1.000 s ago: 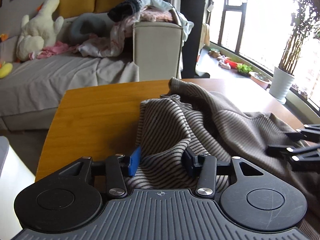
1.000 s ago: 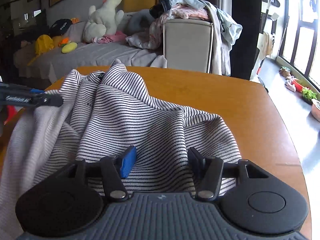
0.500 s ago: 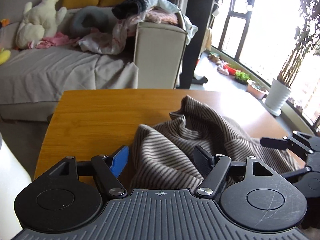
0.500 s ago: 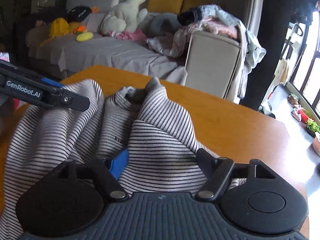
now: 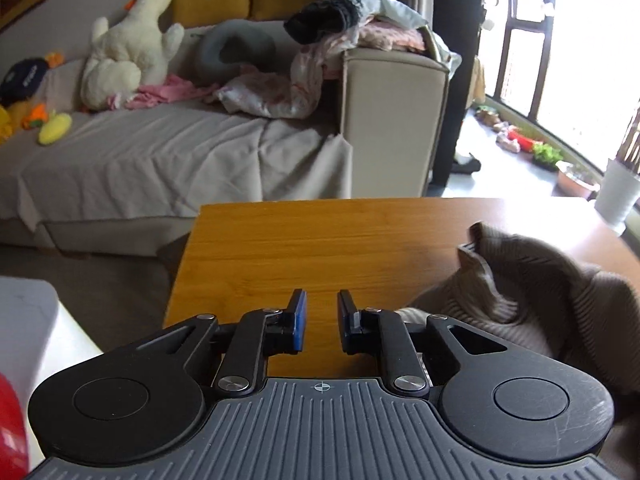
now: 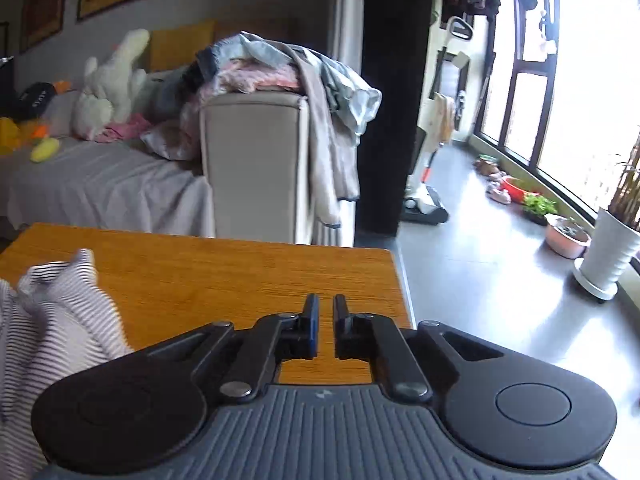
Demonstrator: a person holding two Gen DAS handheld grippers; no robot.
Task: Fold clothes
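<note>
A striped knit garment lies bunched on the wooden table (image 5: 280, 240). In the left wrist view the garment (image 5: 528, 292) lies to the right of my left gripper (image 5: 322, 320). In the right wrist view the garment (image 6: 52, 312) lies to the left of my right gripper (image 6: 324, 326). Both grippers hover over bare table wood. Each has its jaws nearly together with a small gap and nothing between them. Neither touches the cloth.
A grey sofa (image 5: 160, 152) with a white plush toy (image 5: 128, 68) and a pile of clothes (image 6: 280, 68) stands beyond the table. A white plant pot (image 6: 608, 256) and small items sit on the floor by the window at right. A white surface (image 5: 36, 328) is at left.
Both grippers have let go of the garment, pulled away sideways over bare wood, and narrowed their jaws. The garment has dropped into a heap between them.
</note>
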